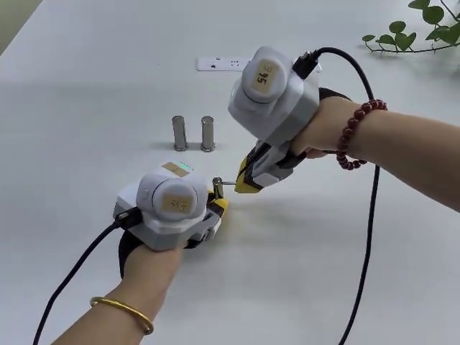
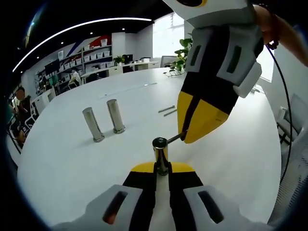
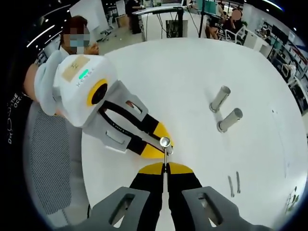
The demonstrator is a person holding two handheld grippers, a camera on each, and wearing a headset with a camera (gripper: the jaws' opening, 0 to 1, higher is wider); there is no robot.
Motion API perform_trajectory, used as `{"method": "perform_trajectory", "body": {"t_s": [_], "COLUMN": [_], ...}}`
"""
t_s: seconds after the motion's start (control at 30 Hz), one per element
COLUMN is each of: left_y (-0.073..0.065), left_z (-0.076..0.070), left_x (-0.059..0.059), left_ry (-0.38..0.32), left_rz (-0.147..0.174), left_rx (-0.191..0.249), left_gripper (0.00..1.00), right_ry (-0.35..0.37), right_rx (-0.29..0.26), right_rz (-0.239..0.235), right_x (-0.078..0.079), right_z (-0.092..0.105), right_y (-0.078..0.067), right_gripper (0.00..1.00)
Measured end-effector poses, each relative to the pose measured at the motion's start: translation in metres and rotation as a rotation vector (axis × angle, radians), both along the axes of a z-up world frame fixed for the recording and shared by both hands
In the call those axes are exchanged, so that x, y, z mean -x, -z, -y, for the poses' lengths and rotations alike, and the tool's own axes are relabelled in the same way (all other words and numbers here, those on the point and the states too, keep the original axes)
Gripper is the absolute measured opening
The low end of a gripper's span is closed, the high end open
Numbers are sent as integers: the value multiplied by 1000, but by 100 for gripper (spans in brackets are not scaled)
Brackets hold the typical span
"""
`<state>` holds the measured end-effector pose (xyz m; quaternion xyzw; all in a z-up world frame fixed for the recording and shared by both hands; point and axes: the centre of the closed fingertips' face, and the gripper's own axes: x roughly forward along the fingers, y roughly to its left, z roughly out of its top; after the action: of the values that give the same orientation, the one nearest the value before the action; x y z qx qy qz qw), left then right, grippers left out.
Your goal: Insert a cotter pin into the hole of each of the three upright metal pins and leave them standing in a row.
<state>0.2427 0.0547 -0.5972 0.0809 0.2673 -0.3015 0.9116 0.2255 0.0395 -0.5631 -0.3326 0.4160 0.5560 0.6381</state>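
My left gripper [image 1: 218, 205] is shut on an upright metal pin [image 2: 160, 153], held near its base [image 1: 217, 188]. My right gripper [image 1: 242, 184] is shut on a thin cotter pin [image 3: 165, 155] whose tip meets the top of that held metal pin [image 3: 165, 142]. In the left gripper view the cotter pin [image 2: 174, 139] reaches the pin's head from the right gripper's yellow fingertips [image 2: 202, 118]. Two more metal pins [image 1: 180, 134] [image 1: 208, 134] stand side by side on the white table [image 1: 93, 93]. Two spare cotter pins [image 2: 167, 110] [image 3: 234, 184] lie flat on the table.
A white power strip [image 1: 219, 64] lies at the far side of the table. Green plant leaves [image 1: 420, 29] reach over the far right corner. Black cables [image 1: 371, 215] trail from both grippers. People and desks [image 3: 159, 14] are in the background.
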Motion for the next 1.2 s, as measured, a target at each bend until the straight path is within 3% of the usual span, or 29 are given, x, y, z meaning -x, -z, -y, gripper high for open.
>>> {"method": "perform_trajectory", "body": {"t_s": [0.2, 0.33, 1.03, 1.2], "left_y": [0, 0, 0, 0], "left_z": [1, 1, 2, 2], "left_x": [0, -1, -1, -1], "left_ry": [3, 11, 17, 9], "left_rz": [-4, 0, 3, 6], "left_rx": [-14, -29, -50, -50], "left_gripper": [5, 5, 5, 5], "right_ry": [-1, 31, 18, 69], "right_rx": [-4, -47, -99, -132], "right_rz": [10, -21, 10, -4], "right_x": [0, -2, -2, -5], "right_z": [1, 0, -8, -9], "right_y": [0, 1, -1, -4], "right_gripper": [0, 0, 0, 1]}}
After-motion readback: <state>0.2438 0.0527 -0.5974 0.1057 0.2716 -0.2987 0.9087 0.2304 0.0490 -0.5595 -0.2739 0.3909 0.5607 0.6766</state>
